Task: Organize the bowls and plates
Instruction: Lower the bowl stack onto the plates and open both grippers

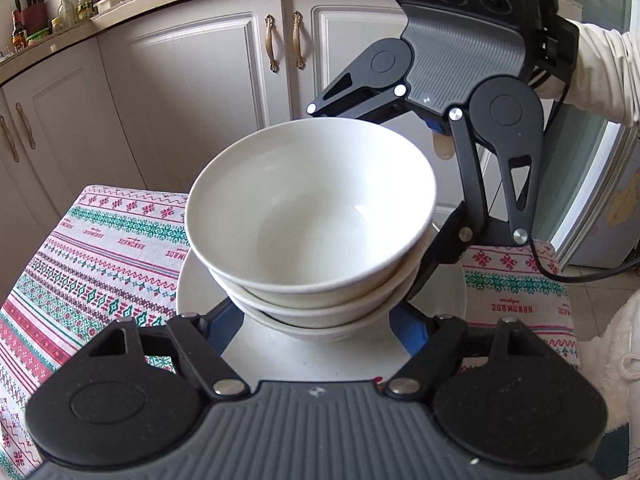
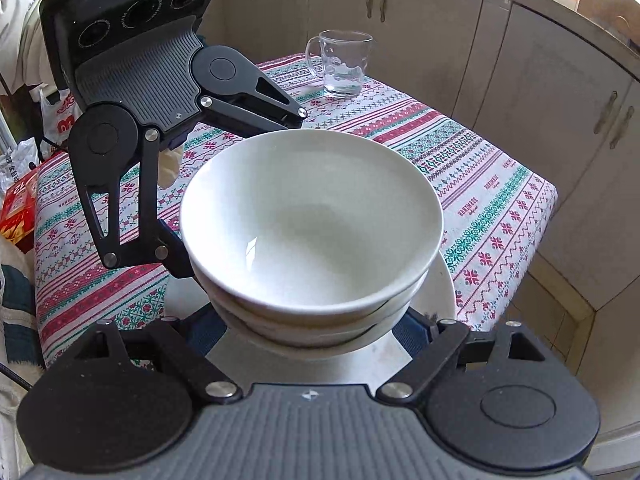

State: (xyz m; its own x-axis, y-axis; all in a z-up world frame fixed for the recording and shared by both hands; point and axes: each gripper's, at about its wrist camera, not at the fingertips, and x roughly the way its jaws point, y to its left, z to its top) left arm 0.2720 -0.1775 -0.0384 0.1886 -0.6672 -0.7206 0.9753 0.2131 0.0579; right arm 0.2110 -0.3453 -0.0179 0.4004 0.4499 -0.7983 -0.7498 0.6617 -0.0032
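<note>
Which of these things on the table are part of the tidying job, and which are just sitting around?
Part of the job:
- stack of white bowls
- white plate beneath the stack
- left gripper and right gripper, both at the stack

Just lying about:
- glass mug
- patterned tablecloth
- bottles on the counter

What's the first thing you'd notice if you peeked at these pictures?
A stack of white bowls sits on a white plate in the middle of a colourful patterned tablecloth. Two black grippers reach around it from opposite sides. A glass mug stands at the table's far end.
</note>
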